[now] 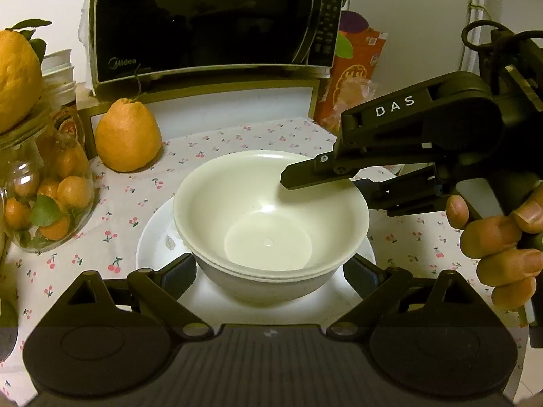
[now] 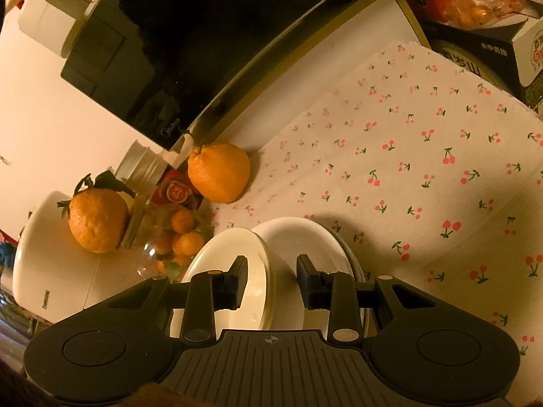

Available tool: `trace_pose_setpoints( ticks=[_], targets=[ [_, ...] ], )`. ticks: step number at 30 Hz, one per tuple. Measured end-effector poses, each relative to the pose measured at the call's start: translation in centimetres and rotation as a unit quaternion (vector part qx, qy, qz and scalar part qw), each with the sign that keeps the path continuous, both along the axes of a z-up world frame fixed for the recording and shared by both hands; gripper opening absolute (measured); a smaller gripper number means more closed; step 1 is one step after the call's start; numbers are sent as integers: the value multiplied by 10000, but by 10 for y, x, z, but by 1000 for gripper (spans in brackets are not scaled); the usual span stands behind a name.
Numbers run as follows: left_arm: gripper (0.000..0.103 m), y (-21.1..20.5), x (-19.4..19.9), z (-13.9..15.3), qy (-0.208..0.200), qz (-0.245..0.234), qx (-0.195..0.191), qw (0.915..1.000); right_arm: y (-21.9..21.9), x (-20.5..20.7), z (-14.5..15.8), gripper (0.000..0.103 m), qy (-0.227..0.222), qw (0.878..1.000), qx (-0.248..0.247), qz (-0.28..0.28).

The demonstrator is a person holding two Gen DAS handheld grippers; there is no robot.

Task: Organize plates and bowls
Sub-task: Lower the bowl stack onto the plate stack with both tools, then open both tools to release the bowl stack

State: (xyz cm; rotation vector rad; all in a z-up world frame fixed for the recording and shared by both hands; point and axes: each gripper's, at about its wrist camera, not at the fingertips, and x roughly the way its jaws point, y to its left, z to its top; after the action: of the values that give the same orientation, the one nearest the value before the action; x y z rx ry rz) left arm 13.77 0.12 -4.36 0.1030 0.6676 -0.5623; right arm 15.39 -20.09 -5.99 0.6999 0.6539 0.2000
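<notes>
White wall (image 1: 407, 17) at far side. Cherry-print tablecloth (image 1: 237, 142) covered the table. Microwave (image 1: 203, 23) far centre, raised. Jar of small oranges (image 1: 44, 183) left, big orange (image 1: 127, 135) beside it. Nested bowls (image 1: 268, 217) sat on a plate (image 1: 156, 237), centre-near. Left gripper (image 1: 269, 273) spread wide around the bowls, not touching. Right gripper (image 2: 271, 281) released, straddling the bowl rim.

2 stacked bowls (image 1: 268, 217), 1 plate (image 1: 159, 237), 2 large oranges (image 1: 128, 135), 1 jar (image 1: 44, 183) of small oranges, 1 microwave (image 1: 207, 20), 2 claws (image 1: 269, 273)
</notes>
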Motion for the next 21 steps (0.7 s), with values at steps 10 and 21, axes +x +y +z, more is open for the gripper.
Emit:
trace_pose_setpoints(
  ticks=[10, 21],
  targets=[
    [93, 0, 3, -4, 67, 25, 90, 9999, 3, 4, -5, 32, 63, 10000, -15, -37],
    [98, -1, 3, -1, 104, 46, 76, 9999, 2, 2, -3, 48, 34, 10000, 28, 38]
  ],
)
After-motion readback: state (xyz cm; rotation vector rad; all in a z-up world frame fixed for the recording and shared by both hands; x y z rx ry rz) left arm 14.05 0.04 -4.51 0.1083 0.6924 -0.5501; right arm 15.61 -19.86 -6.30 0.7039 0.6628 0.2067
